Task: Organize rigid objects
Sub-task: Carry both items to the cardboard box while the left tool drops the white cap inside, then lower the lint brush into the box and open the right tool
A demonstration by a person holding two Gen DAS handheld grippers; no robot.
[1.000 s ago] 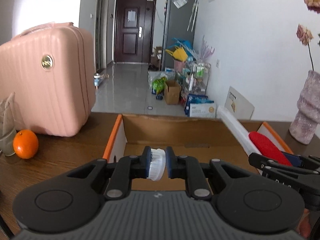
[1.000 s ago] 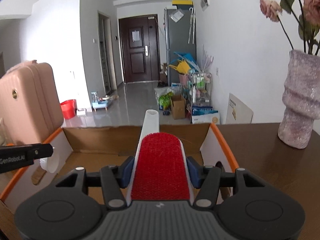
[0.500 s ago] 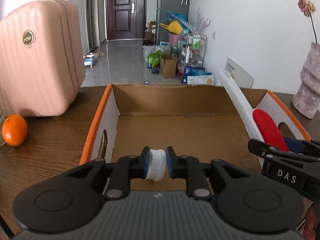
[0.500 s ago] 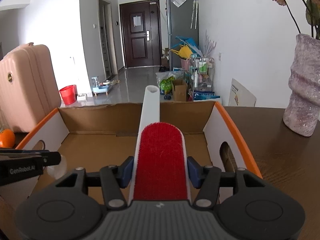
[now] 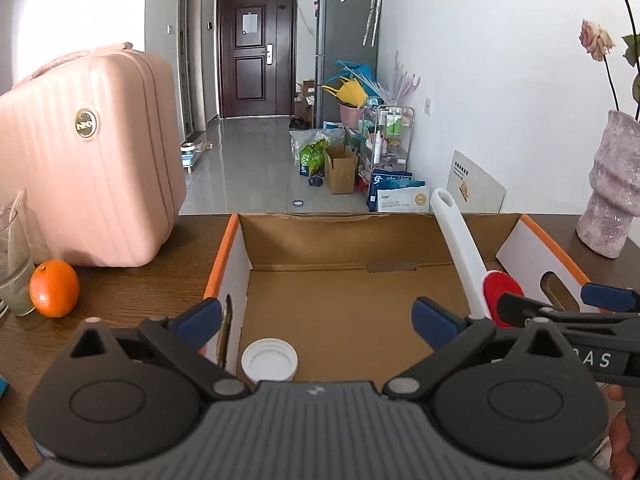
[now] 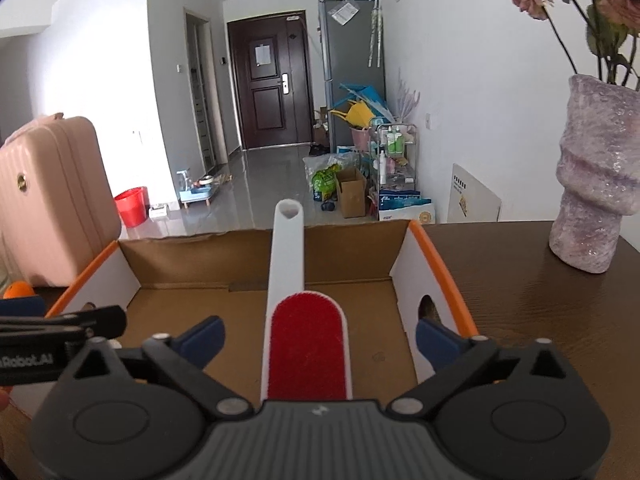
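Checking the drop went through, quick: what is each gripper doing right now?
Left gripper: open, just released the white plastic cap.
Right gripper: open, jaws just widened; red-padded white lint brush between them, ungripped.

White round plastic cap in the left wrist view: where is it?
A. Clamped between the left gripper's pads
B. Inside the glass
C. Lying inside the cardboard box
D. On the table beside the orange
C: the white round plastic cap lies on the cardboard box floor, clear of the open left gripper.

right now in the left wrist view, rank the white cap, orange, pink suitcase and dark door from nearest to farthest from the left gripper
1. white cap: in the cardboard box, just below the open left gripper
2. orange: on the table, left
3. pink suitcase: behind the orange, left
4. dark door: end of the hallway
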